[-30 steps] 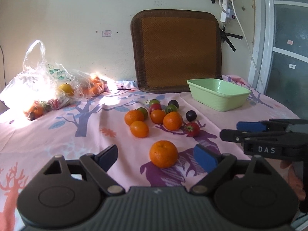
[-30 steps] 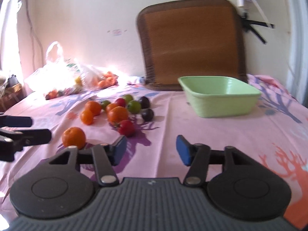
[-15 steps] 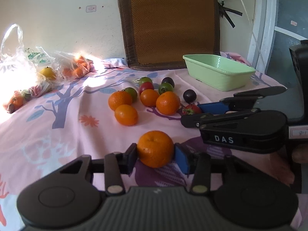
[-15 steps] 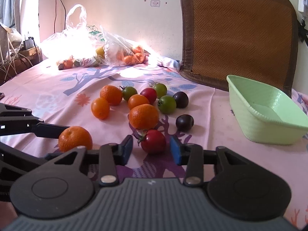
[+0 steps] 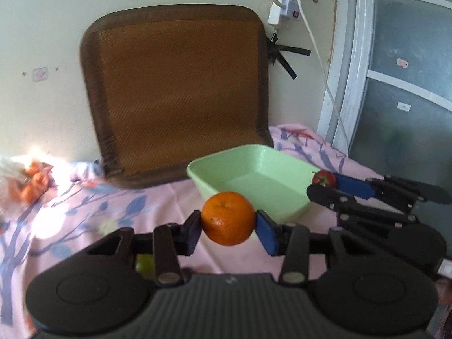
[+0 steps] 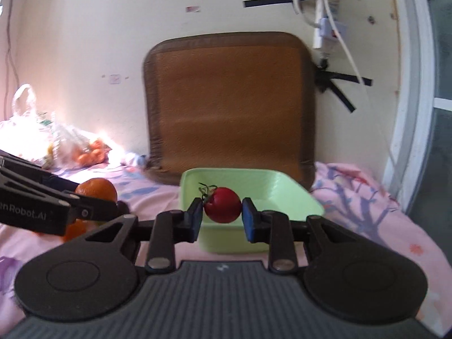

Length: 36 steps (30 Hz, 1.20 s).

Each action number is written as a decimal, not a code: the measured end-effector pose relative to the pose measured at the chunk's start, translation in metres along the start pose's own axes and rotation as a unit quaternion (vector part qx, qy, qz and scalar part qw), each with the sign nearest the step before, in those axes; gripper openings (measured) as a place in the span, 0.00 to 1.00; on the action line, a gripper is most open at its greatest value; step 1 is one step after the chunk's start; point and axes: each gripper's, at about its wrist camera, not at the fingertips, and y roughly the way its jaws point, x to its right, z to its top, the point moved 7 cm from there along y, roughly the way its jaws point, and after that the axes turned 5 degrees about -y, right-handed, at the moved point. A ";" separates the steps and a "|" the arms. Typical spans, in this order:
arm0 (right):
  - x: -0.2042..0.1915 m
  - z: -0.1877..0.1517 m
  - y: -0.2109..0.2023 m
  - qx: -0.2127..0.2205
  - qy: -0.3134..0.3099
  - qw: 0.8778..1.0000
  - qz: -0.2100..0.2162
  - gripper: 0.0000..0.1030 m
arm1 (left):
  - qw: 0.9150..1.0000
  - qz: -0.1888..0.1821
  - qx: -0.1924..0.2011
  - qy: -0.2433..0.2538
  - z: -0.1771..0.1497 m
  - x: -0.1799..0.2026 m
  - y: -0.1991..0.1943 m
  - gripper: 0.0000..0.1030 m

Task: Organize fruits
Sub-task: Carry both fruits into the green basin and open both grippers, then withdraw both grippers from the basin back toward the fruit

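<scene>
My left gripper (image 5: 228, 221) is shut on an orange (image 5: 227, 218), held above the pink cloth just in front of the pale green tub (image 5: 255, 155). My right gripper (image 6: 222, 215) is shut on a small red tomato (image 6: 223, 204) with a green stalk, lifted at the tub's (image 6: 299, 192) near rim. The tub looks empty inside. In the left wrist view the right gripper (image 5: 329, 185) with the tomato (image 5: 324, 178) hangs over the tub's right edge. The right wrist view shows the left gripper's fingers (image 6: 93, 207) and the orange (image 6: 96, 188) at the left.
A brown woven cushion (image 5: 175, 90) leans on the wall behind the tub. Clear bags of fruit (image 6: 70, 144) lie at the back left. More fruit (image 6: 75, 230) lies under the left gripper. A power strip and white cable (image 5: 310, 34) hang on the wall beside a door frame.
Both grippers closed on fruit lying on the cloth, the left on the orange and the right on the tomato, then lifted them and carried them toward the green tub.
</scene>
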 end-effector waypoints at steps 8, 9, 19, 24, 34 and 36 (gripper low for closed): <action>0.042 -0.016 0.049 -0.028 -0.001 0.998 -0.053 0.32 | 0.999 -0.005 -0.037 0.015 0.010 0.028 0.079 0.40; 0.042 -0.018 0.049 -0.030 -0.001 0.998 -0.053 0.32 | 0.999 -0.003 -0.042 0.011 0.009 0.027 0.083 0.41; 0.046 -0.021 0.047 -0.013 0.001 0.997 -0.071 0.57 | 1.000 0.007 -0.022 0.005 0.012 0.026 0.066 0.65; 0.048 -0.020 0.027 0.003 0.025 0.997 -0.077 0.56 | 0.999 0.006 0.031 -0.037 0.017 -0.009 -0.006 0.65; -0.002 -0.033 -0.018 -0.018 0.108 0.993 0.037 0.42 | 0.976 0.167 0.053 -0.131 -0.043 -0.157 -0.133 0.65; -0.019 -0.036 -0.015 -0.040 0.126 0.989 0.072 0.39 | 0.973 0.182 0.046 -0.137 -0.057 -0.168 -0.141 0.64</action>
